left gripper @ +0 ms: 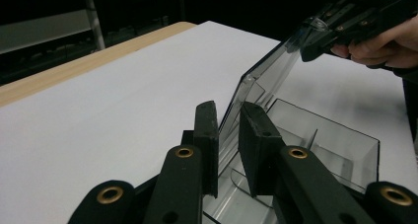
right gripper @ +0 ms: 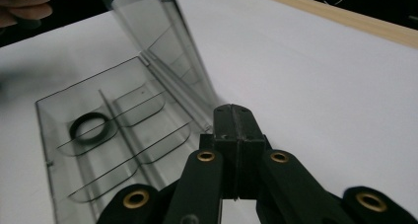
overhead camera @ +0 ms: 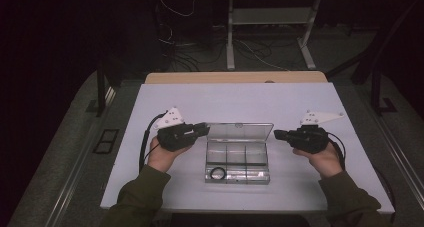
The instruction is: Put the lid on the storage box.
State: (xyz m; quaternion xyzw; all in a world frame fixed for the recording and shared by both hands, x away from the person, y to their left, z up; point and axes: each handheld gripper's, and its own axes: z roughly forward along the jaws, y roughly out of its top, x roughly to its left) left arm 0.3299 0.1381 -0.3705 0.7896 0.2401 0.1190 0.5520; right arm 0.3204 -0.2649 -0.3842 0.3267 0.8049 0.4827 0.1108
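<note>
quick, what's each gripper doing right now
Left gripper: fingers around the clear box's lid, gripping it.
Right gripper: fingers closed, holding nothing.

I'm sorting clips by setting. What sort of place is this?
Probably a lab or recording workspace: a white-topped table on a grey carpeted floor, loose cables beneath a metal-legged desk behind, and dark surroundings.

A ring [overhead camera: 217,173] lies in the box's [overhead camera: 237,179] near-left compartment, its lid [overhead camera: 240,131] raised behind, between both grippers.

Dim, cool light, dark surroundings, bright white table [overhead camera: 300,94]; soft blur, faint shadows
</note>
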